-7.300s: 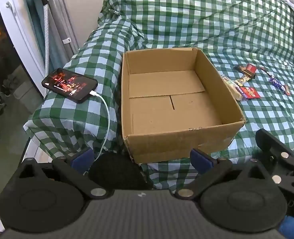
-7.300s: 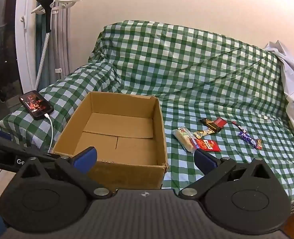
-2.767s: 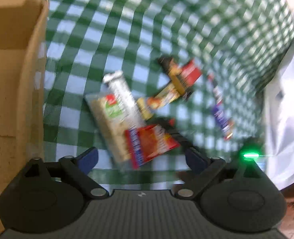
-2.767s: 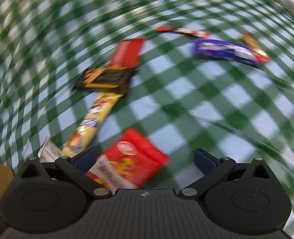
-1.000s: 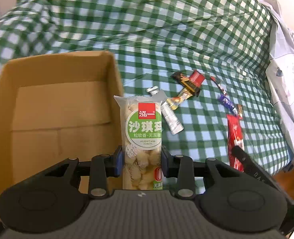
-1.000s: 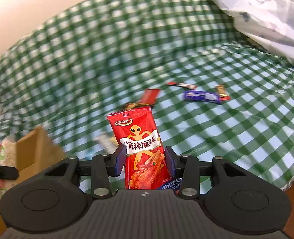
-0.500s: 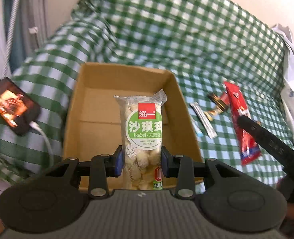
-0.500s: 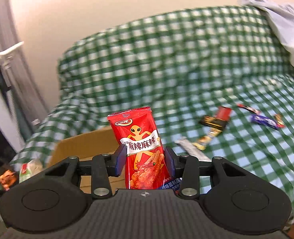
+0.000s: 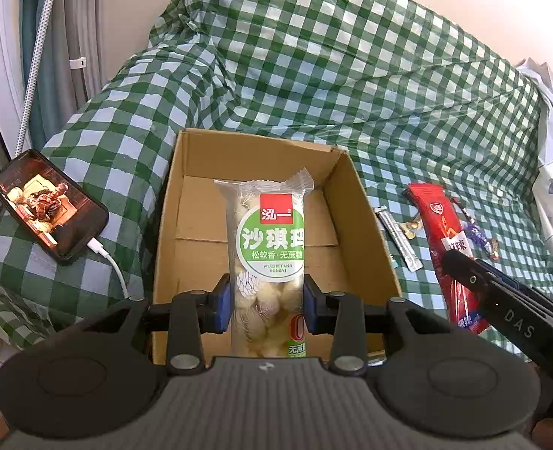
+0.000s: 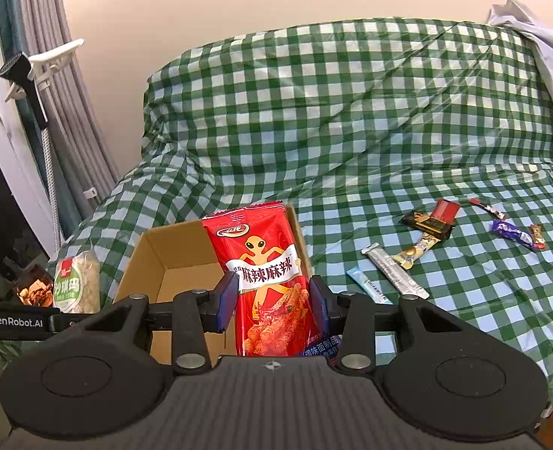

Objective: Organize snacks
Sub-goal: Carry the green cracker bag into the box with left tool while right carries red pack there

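Note:
My left gripper point(image 9: 266, 304) is shut on a clear green-labelled pastry pack point(image 9: 267, 255), held upright over the near side of the open cardboard box point(image 9: 167, 232). My right gripper point(image 10: 272, 305) is shut on a red spicy snack pack point(image 10: 267, 277), held upright in front of the same box point(image 10: 145, 258). The red pack also shows in the left wrist view point(image 9: 443, 240), right of the box. The pastry pack also shows in the right wrist view point(image 10: 77, 281), left of the box. The box holds nothing that I can see.
Several small snacks lie on the green checked cover right of the box: a silver stick point(image 10: 394, 272), a gold bar point(image 10: 415, 251), a black and red pack point(image 10: 432, 219), a purple candy point(image 10: 510, 233). A phone point(image 9: 47, 212) on a white cable lies left of the box.
Both grippers have drawn a little nearer to the box, each keeping its pack. The box looks larger and more centred in both views.

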{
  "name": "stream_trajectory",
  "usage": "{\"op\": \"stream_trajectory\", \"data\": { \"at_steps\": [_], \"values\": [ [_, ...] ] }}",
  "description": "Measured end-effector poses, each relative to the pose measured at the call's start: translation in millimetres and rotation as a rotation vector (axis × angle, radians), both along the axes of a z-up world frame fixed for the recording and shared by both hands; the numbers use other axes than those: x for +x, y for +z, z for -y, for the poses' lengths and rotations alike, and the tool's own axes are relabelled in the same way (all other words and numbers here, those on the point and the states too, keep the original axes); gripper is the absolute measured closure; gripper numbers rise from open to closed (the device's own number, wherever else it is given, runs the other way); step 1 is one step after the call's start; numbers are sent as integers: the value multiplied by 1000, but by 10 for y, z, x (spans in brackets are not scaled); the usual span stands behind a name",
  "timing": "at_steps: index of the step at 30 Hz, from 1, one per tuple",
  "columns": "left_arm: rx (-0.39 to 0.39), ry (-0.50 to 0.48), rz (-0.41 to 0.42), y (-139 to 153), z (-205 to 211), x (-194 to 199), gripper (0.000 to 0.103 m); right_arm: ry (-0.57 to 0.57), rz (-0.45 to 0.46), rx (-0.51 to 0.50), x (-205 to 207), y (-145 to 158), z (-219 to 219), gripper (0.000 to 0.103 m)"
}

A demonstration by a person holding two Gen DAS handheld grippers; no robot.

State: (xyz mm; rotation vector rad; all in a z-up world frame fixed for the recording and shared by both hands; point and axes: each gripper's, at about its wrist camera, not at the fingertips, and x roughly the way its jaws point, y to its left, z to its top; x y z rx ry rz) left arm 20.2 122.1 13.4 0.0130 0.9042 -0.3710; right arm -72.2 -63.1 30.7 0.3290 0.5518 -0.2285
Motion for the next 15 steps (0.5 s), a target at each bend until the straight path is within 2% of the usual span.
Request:
{"op": "stream_trajectory", "data": {
  "at_steps": [15],
  "values": [
    [34,-6,-37,-232,144,305,62,10,-79,17,215,-293,23,60]
  ]
}}
